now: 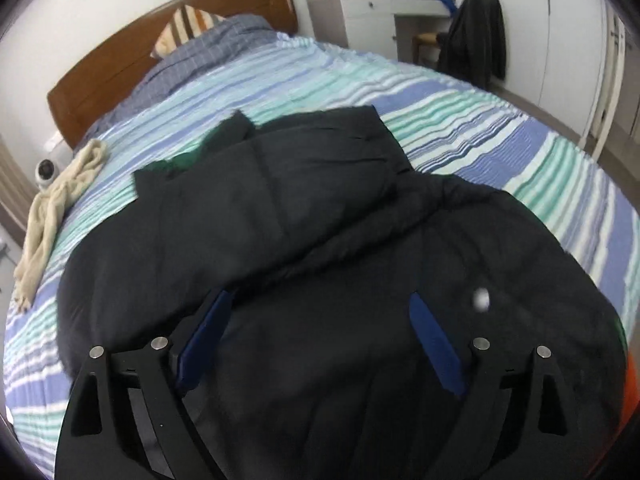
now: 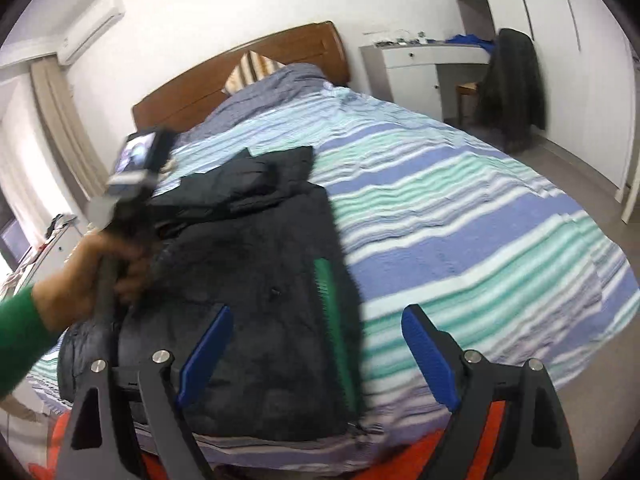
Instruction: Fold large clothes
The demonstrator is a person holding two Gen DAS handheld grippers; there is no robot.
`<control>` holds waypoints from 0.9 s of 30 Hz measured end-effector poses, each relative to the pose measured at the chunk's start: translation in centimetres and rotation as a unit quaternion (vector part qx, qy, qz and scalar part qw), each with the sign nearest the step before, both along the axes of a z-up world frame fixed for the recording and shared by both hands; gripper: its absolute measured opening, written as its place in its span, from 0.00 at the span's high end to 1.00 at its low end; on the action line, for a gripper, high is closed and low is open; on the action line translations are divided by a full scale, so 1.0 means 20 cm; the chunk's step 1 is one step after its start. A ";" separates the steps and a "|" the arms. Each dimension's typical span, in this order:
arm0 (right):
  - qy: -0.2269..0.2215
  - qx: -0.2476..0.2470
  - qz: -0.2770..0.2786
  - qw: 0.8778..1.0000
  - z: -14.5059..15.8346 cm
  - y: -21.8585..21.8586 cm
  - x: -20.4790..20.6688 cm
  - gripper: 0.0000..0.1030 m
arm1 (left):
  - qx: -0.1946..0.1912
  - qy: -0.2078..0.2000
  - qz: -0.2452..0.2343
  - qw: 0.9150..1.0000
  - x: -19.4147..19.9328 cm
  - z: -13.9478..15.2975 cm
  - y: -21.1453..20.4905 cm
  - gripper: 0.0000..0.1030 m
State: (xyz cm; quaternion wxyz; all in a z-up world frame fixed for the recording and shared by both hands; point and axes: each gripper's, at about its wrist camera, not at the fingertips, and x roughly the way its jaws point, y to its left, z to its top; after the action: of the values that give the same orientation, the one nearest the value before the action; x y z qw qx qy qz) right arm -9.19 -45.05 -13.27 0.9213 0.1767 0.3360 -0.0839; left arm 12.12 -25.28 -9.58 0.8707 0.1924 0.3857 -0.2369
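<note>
Left wrist view shows my left gripper [image 1: 318, 340] hanging over the big black quilted puffer jacket [image 1: 304, 216], blue fingers [image 1: 206, 334] spread wide with nothing between them. The jacket lies on the bed's blue, green and white striped cover [image 1: 460, 120], near its foot end, one sleeve already laid across the body. My right gripper [image 2: 316, 352] is spread wide too and empty, poised above the jacket's right edge, where a green lining strip [image 2: 332, 320] shows. I judge the jacket soft, puffy and light, its shell probably slippery, so a thin pinch may slide off. I'd take a deep bite of the padded edge near that strip, gathering both layers.
</note>
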 end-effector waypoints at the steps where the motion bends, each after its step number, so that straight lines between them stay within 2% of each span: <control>1: 0.005 0.002 0.005 1.000 0.00 -0.01 0.03 0.14 | -0.015 -0.004 0.005 1.000 -0.03 0.04 0.10 0.09; 3: 0.005 0.026 0.016 1.000 0.02 -0.04 0.13 0.14 | -0.040 -0.010 0.023 0.999 -0.07 0.10 0.26 0.04; 5: -0.015 0.069 0.032 0.997 0.06 -0.06 0.26 0.14 | -0.061 -0.017 0.052 0.997 -0.13 0.13 0.45 0.03; 7: -0.044 0.133 0.055 0.989 0.13 -0.07 0.46 0.14 | -0.087 -0.014 0.096 0.992 -0.16 0.16 0.67 0.03; 9: -0.044 0.201 0.078 0.975 0.14 -0.08 0.76 0.14 | -0.104 -0.011 0.131 0.986 -0.20 0.17 0.85 0.03; 10: -0.044 0.214 0.083 0.972 0.13 -0.08 0.91 0.14 | -0.112 -0.012 0.153 0.982 -0.24 0.17 0.95 0.03; 14: -0.008 0.174 0.046 0.984 0.02 -0.08 1.42 0.15 | -0.119 -0.013 0.225 0.967 -0.40 0.12 1.27 0.03; 16: 0.035 0.170 0.032 0.984 -0.11 -0.09 1.67 0.15 | -0.115 -0.007 0.263 0.958 -0.50 0.06 1.42 0.03; 17: 0.060 0.191 0.037 0.979 -0.17 -0.09 1.75 0.18 | -0.112 -0.004 0.279 0.954 -0.55 0.04 1.49 0.03; 18: 0.091 0.238 0.057 0.965 -0.26 -0.08 1.83 0.35 | -0.107 0.001 0.292 0.950 -0.57 0.00 1.53 0.03; 19: 0.108 0.241 0.056 0.963 -0.29 -0.06 1.87 0.46 | -0.102 0.007 0.305 0.947 -0.60 -0.04 1.56 0.03; 20: 0.099 0.193 0.049 0.975 -0.24 -0.03 1.87 0.59 | -0.097 0.018 0.323 0.941 -0.64 -0.08 1.62 0.03; 21: 0.087 0.137 0.047 0.986 -0.19 0.00 1.87 0.63 | -0.096 0.026 0.336 0.937 -0.66 -0.11 1.66 0.03; 23: 0.108 0.051 0.012 0.993 -0.18 0.01 1.87 0.65 | -0.106 0.043 0.351 0.929 -0.67 -0.16 1.73 0.03; 25: 0.137 0.046 0.011 0.989 -0.23 0.00 1.88 0.60 | -0.114 0.061 0.360 0.924 -0.64 -0.18 1.78 0.03; 27: 0.138 0.051 0.014 0.989 -0.24 0.00 1.86 0.49 | -0.129 0.067 0.357 0.923 -0.54 -0.17 1.75 0.03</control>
State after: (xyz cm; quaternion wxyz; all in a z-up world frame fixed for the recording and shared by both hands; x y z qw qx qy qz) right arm 28.04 -45.05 -18.15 0.8570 0.2051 0.4664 -0.0771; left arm 1.37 9.71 -12.89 0.8869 -0.0885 0.4525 0.0294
